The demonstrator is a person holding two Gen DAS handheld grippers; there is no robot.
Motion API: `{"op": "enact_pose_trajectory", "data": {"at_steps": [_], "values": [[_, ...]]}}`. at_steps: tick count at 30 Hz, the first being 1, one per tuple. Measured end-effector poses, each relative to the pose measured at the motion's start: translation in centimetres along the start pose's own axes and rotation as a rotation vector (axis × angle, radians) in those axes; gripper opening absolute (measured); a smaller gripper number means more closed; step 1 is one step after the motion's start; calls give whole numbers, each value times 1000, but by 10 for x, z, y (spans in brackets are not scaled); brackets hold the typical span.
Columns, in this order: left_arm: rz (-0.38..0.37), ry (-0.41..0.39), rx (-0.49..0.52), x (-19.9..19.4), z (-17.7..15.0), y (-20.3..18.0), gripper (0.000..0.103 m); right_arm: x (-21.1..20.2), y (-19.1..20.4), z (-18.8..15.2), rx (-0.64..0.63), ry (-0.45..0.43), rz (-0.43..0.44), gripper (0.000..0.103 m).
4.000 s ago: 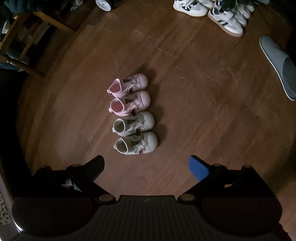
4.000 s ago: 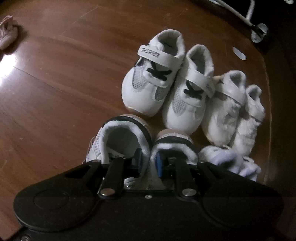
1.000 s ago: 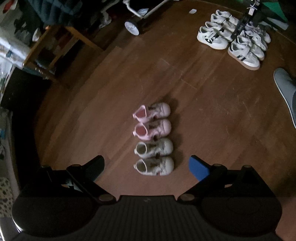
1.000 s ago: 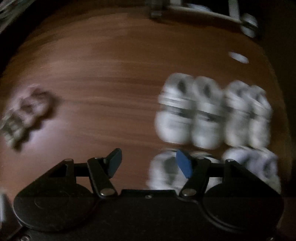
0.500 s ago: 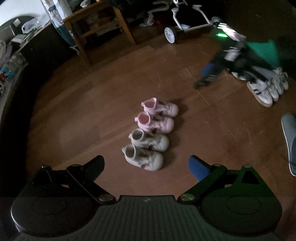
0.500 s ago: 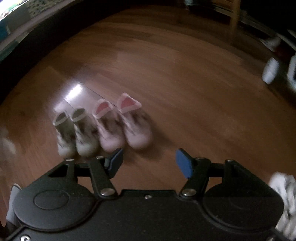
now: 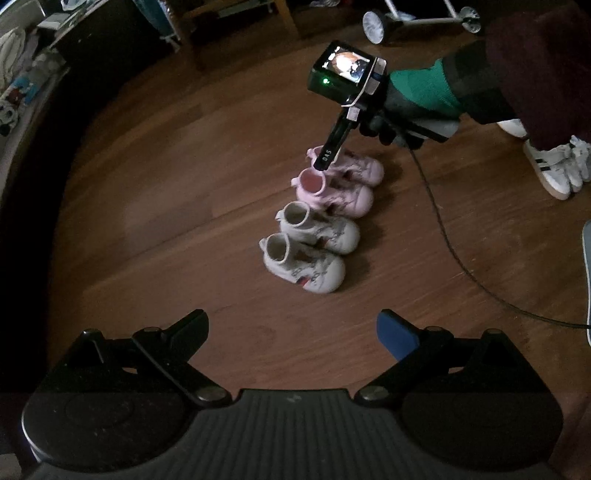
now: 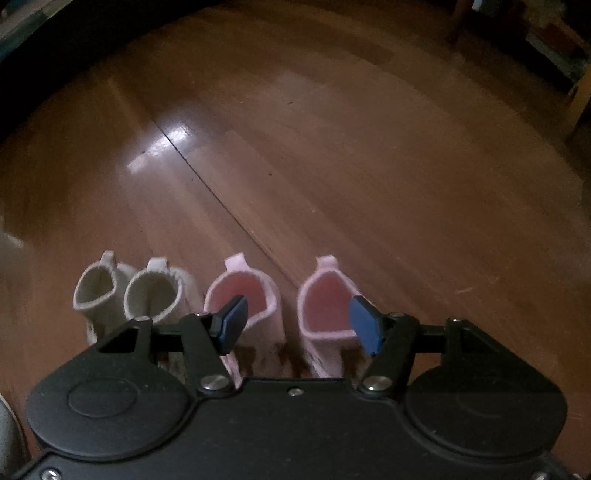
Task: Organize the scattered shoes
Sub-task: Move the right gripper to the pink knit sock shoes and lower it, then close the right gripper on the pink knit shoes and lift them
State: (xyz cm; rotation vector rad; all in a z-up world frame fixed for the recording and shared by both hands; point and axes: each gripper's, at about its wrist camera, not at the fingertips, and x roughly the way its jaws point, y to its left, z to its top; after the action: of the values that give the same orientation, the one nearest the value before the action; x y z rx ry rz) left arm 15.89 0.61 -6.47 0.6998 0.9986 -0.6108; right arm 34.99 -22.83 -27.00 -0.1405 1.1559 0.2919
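So there's a row of four little high-top baby shoes on the wooden floor [image 7: 147, 206], side by side and touching or nearly so: two pink shoes [image 7: 338, 184] at the far end from the left wrist cam, two white shoes [image 7: 314, 251] nearer to it. All four stand upright with their toes pointing the same way.

Stuff around them: a cable [image 7: 439, 236] trails across the floor just past the toes of the row and runs off to the right edge. Further right there's a bunch of white sneakers [image 7: 554, 166] with dark stripes, well apart from the baby shoes, and the edge of a grey slipper [image 7: 587, 266] at the frame border. At the top there's a wheeled frame [image 7: 406, 16] and some wooden furniture legs [image 7: 286, 14], all in the dark.

The right gripper [image 8: 297, 321] is right over the pink pair, fingers spread wide, empty. In its own cam the shoe openings face up: one blue pad [image 8: 234, 323] sits over the mouth of the left pink shoe, the other over the rim of the right one. Whether anything touches, I can't tell. A gloved hand [image 7: 399, 110] holds it.

The left gripper [image 7: 291, 328] hangs back near the white pair, also wide open with nothing in it.
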Motion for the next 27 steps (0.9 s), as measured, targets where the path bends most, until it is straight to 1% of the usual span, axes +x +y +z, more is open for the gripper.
{"op": "enact_pose_trajectory", "data": {"at_steps": [1, 2, 3, 5, 6, 7, 10, 11, 13, 15, 19, 25, 26, 27], "values": [[-3, -2, -3, 0, 2, 1, 98, 5, 1, 1, -9, 10, 1, 63], [-6, -3, -7, 0, 3, 3, 98, 6, 0, 0, -11, 17, 2, 58], [-9, -5, -10, 1, 5, 4, 98, 14, 0, 1, -14, 36, 10, 56], [-15, 1, -3, 2, 6, 4, 98, 24, 1, 1, -19, 37, 28, 56], [-15, 5, -1, 2, 6, 3, 98, 26, 2, 1, -25, 41, 24, 56], [-15, 8, 2, 2, 5, 3, 98, 31, 5, -1, -46, 53, 17, 54], [-11, 29, 4, 6, 6, 4, 98, 38, 14, -8, -102, 71, -10, 31], [-6, 32, 7, 7, 8, 4, 98, 38, 16, -10, -115, 73, -18, 16], [1, 38, 11, 10, 11, 4, 98, 32, 14, -12, -91, 59, -10, 14], [11, 43, 11, 14, 15, 4, 98, 13, 12, -20, -72, 7, -4, 13], [16, 30, 1, 19, 33, 2, 98, -34, -16, -35, -9, -50, 0, 13], [35, -14, 40, 12, 56, -17, 98, -106, -58, -58, 85, -134, 7, 13], [38, -19, 44, 12, 59, -19, 98, -119, -67, -63, 102, -148, 5, 13], [45, -28, 52, 11, 66, -24, 98, -140, -85, -72, 122, -156, -17, 13]]}}
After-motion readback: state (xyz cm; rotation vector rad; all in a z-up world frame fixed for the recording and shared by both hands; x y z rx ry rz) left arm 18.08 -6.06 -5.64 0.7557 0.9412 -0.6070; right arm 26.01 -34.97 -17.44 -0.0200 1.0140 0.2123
